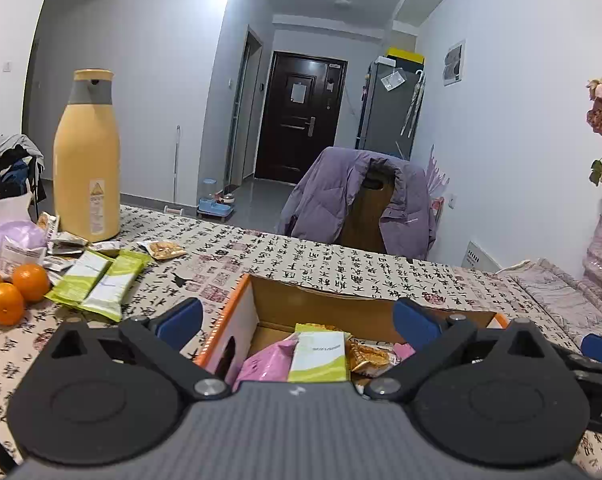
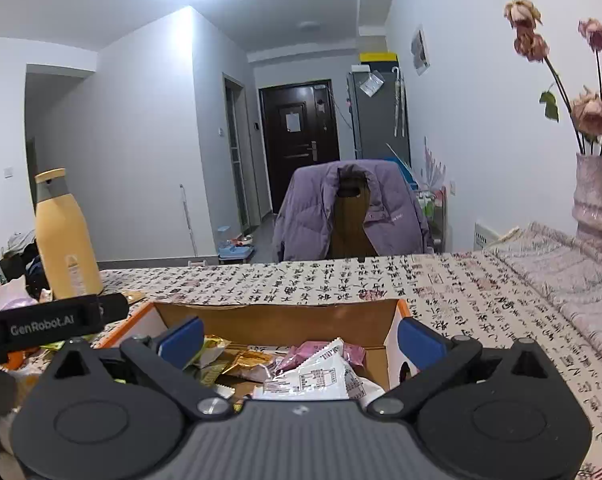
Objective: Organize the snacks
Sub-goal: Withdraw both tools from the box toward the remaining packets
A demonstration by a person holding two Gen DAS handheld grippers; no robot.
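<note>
An open cardboard box (image 1: 325, 304) with orange edges sits on the table and holds several snack packets; it also shows in the right wrist view (image 2: 277, 316). My left gripper (image 1: 299, 322) is open above the box, over a green-and-white packet (image 1: 319, 356) and a pink one (image 1: 267, 364). My right gripper (image 2: 301, 340) is open above the box, over a white packet (image 2: 321, 378). Two green-and-white packets (image 1: 101, 282) and other small snack packets (image 1: 163, 249) lie on the table left of the box.
A yellow flask (image 1: 87, 164) stands at the back left, with three oranges (image 1: 13, 288) and a plastic bag (image 1: 5, 232) beside it. A chair with a purple jacket (image 1: 361, 200) is behind the table. A vase of dried flowers (image 2: 597, 196) stands at the right.
</note>
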